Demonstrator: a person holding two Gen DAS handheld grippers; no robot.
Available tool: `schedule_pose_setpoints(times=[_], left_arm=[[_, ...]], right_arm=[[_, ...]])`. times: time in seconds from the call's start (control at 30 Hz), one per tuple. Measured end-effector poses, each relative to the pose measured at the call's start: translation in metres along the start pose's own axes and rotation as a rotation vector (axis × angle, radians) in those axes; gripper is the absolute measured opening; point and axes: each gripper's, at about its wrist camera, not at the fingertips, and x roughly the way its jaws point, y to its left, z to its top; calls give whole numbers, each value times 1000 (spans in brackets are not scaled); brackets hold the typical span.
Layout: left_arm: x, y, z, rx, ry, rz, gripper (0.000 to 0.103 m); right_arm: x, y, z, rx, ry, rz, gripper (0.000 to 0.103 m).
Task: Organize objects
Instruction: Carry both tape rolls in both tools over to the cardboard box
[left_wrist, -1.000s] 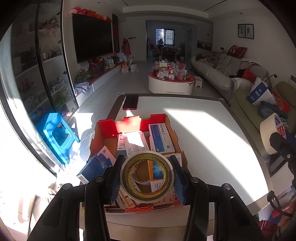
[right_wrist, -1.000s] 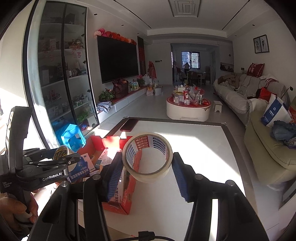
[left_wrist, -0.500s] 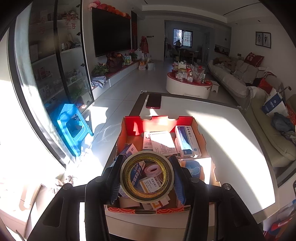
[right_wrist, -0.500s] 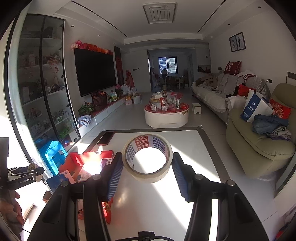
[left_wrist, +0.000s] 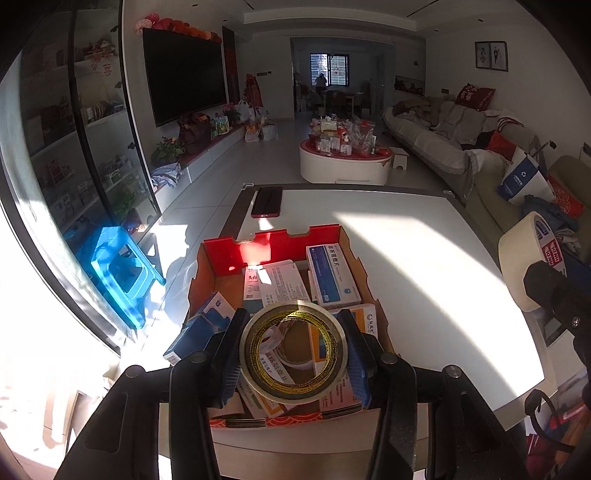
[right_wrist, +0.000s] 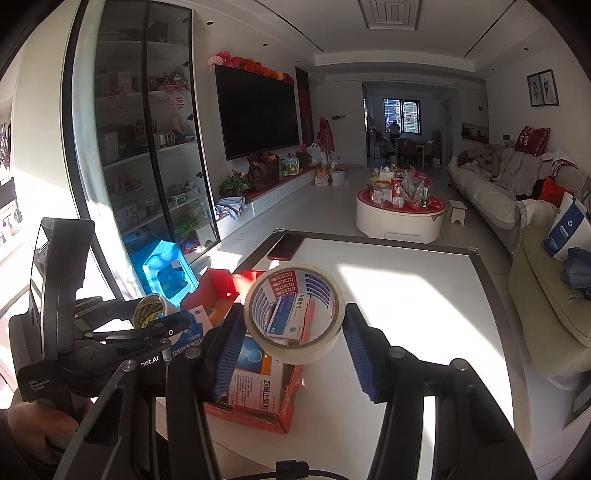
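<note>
My left gripper (left_wrist: 293, 315) is shut on a clear yellowish tape roll (left_wrist: 325, 374), held upright over the near end of a red-and-brown cardboard box (left_wrist: 271, 242). The box holds several medicine packs (left_wrist: 332, 275) and a small tape roll. My right gripper (right_wrist: 294, 309) is shut on a white tape roll (right_wrist: 317, 352) with red and blue print, above the box's (right_wrist: 258, 408) right side. In the right wrist view the left gripper (right_wrist: 173, 325) with its tape roll (right_wrist: 147, 312) shows at the left, a hand below it. In the left wrist view the white roll (left_wrist: 524, 266) shows at the right edge.
The box sits at the near left of a white table (left_wrist: 424, 258). A dark red phone (left_wrist: 266, 201) lies at the table's far left corner. A blue stool (left_wrist: 122, 269) stands on the floor to the left, beside a glass cabinet. A green sofa (right_wrist: 546, 295) is to the right.
Both views swung aside half a second ago and have come back toward the box. The right gripper's white roll now hangs over the box's right side. Both rolls stay gripped.
</note>
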Motion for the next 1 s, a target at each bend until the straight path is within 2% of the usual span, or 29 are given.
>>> schedule_pose_setpoints(times=[0.1, 0.3, 0.57, 0.7, 0.8, 1.0], left_arm=[[4, 7, -1, -16, 12, 10, 52], [12, 34, -3, -73, 30, 58, 52], [7, 93, 2, -180, 1, 155, 52], [6, 111, 5, -213, -2, 182, 52], [11, 101, 4, -195, 9, 161, 52], [21, 54, 0, -112, 37, 66, 52]], right_arm=[[3, 4, -4, -8, 12, 7, 53], [1, -16, -4, 26, 14, -47, 53], [-2, -46, 6, 67, -11, -137, 53], [0, -53, 14, 86, -21, -147, 53], [6, -39, 20, 61, -25, -108, 53], [28, 10, 21, -32, 5, 10, 53]])
